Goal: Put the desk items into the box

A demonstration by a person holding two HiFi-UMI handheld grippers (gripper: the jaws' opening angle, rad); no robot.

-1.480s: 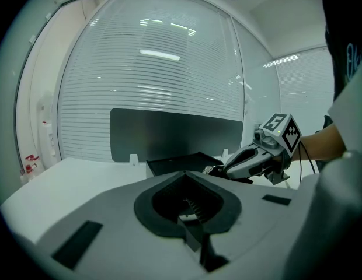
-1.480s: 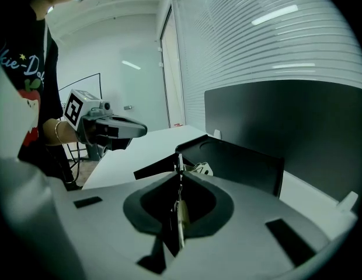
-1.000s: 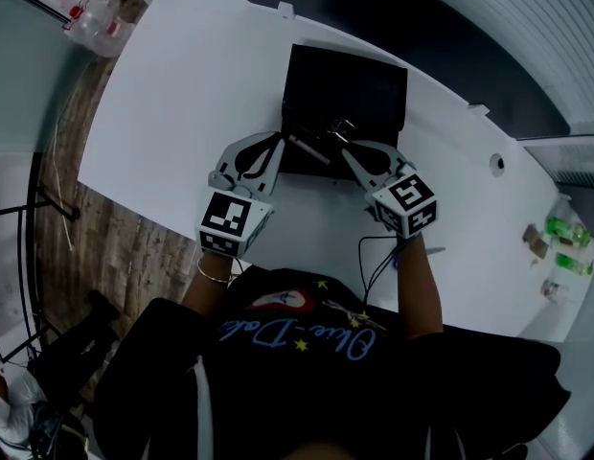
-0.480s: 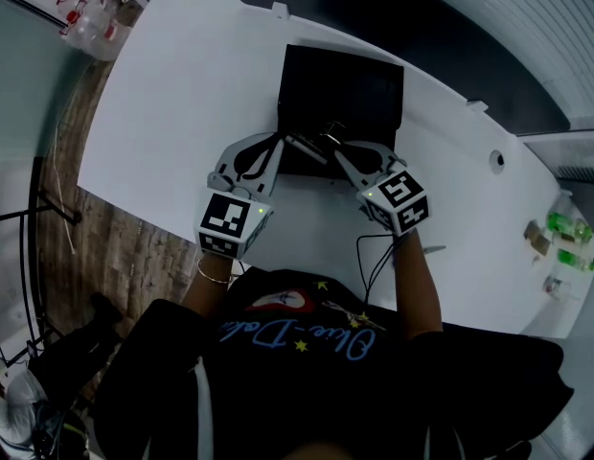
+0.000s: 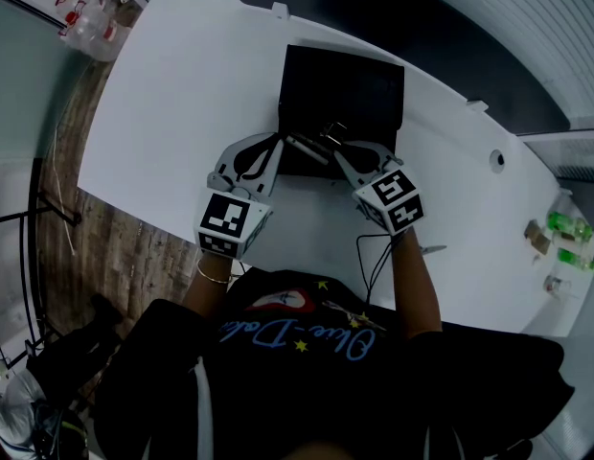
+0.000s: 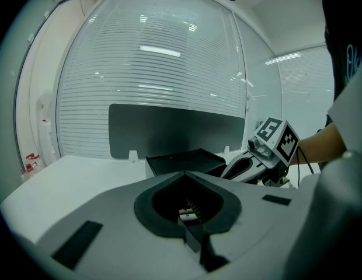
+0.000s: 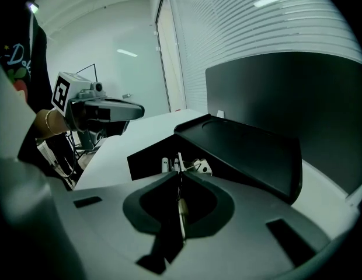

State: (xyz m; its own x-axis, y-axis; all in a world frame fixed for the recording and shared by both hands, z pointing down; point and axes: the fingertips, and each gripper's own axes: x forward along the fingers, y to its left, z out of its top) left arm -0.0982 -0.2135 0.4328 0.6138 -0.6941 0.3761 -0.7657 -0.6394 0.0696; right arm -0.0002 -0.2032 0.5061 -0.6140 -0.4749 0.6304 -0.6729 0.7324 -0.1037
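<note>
A black box (image 5: 343, 86) lies open on the white table (image 5: 182, 94), its lid (image 7: 251, 150) folded back. My right gripper (image 5: 339, 150) reaches over the box's front edge, shut on a thin silvery item (image 7: 180, 207) that runs between its jaws. Past its tips (image 7: 180, 174), small white pieces (image 7: 164, 165) and a metal clip (image 7: 199, 167) lie in the box. My left gripper (image 5: 278, 143) is at the box's front left corner. Its jaws (image 6: 185, 174) are closed together, and I cannot make out anything between them. A grey pen-like stick (image 5: 307, 149) lies between the two grippers.
A dark partition (image 6: 169, 130) stands behind the table. Green bottles (image 5: 568, 242) sit at the far right, a clear bag (image 5: 94, 15) beyond the table's far left corner. A cable (image 5: 372, 257) hangs from my right gripper. The table has a round hole (image 5: 496, 162).
My right gripper has shifted slightly left toward the box and tipped a little. The left gripper has stayed put.
</note>
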